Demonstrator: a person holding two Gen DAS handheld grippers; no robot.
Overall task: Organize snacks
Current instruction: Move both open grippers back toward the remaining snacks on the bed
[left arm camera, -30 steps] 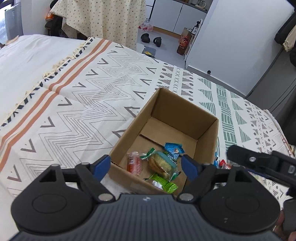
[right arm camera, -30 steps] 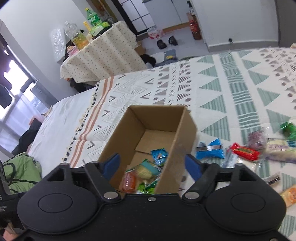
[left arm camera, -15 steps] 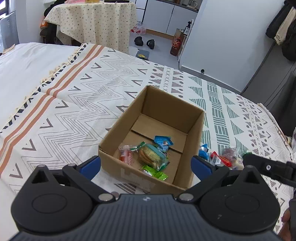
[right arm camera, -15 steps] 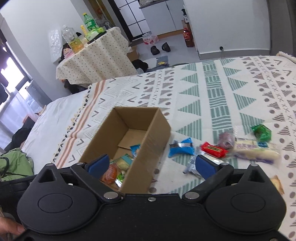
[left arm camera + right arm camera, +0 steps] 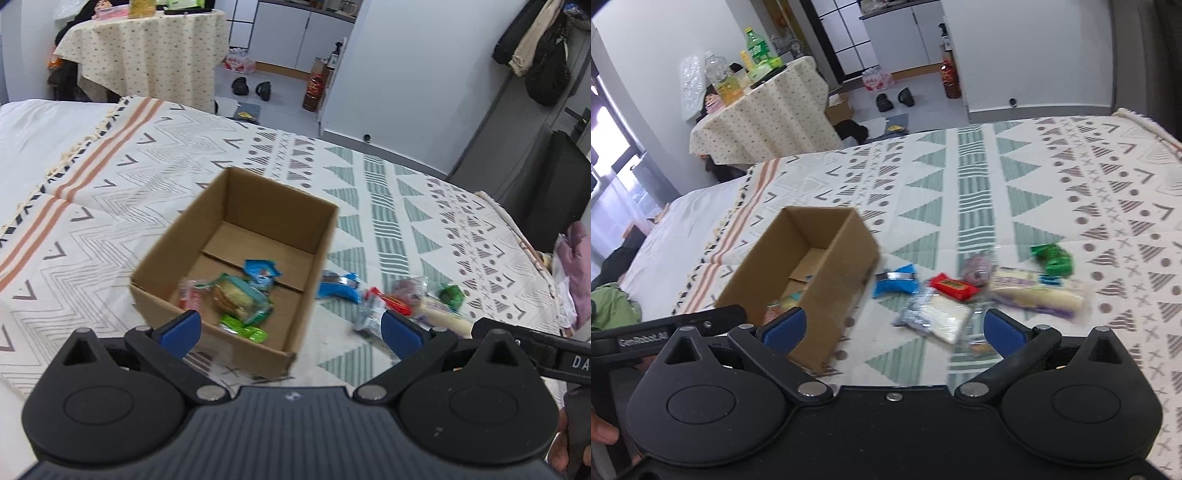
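Patterned bedspread [image 5: 1052, 177] carrying cardboard box [image 5: 207, 236] part-filled, loose snacks [image 5: 955, 286] just right of it; both grippers, left [image 5: 291, 326] and right [image 5: 893, 328], fingers spread, empty; mid-sort, next likely right reach to red packet.

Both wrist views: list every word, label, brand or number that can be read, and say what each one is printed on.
"GenRobot.AI": white print on the left gripper's black body, seen in the right wrist view.
"DA", cut off by the frame edge: white print on the right gripper's black body, seen in the left wrist view.
Snack wrappers in the cardboard box and on the patterned blanket: print too blurred to read.
Bottles on the far table: labels too small to read.
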